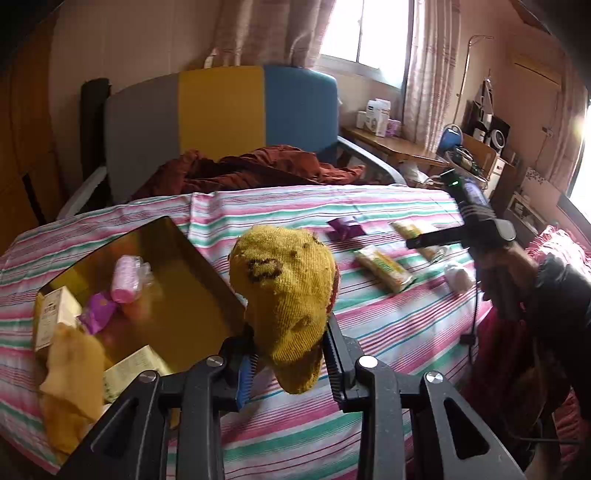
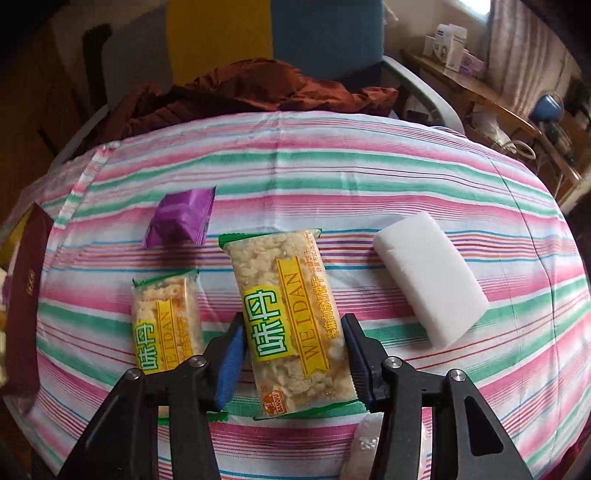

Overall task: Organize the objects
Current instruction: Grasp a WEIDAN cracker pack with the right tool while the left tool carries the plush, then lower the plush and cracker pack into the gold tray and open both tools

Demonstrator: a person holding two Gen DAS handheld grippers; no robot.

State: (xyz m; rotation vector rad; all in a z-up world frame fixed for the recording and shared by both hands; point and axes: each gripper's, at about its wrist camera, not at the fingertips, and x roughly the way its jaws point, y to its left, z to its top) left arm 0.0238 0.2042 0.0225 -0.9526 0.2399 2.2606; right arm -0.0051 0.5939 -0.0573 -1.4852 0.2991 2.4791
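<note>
Here, the left gripper (image 1: 290,360) pinches a soft, limp glove (image 1: 288,295) beside the box (image 1: 207,258); the right gripper (image 2: 293,350) straddles a light, crushable snack (image 2: 291,321), jaws apart.

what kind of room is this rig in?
Most likely a bedroom in a home. A padded grey, yellow and blue headboard stands behind the striped sheet that serves as the work surface, with a curtained window and a cluttered wooden side table beside it.
</note>
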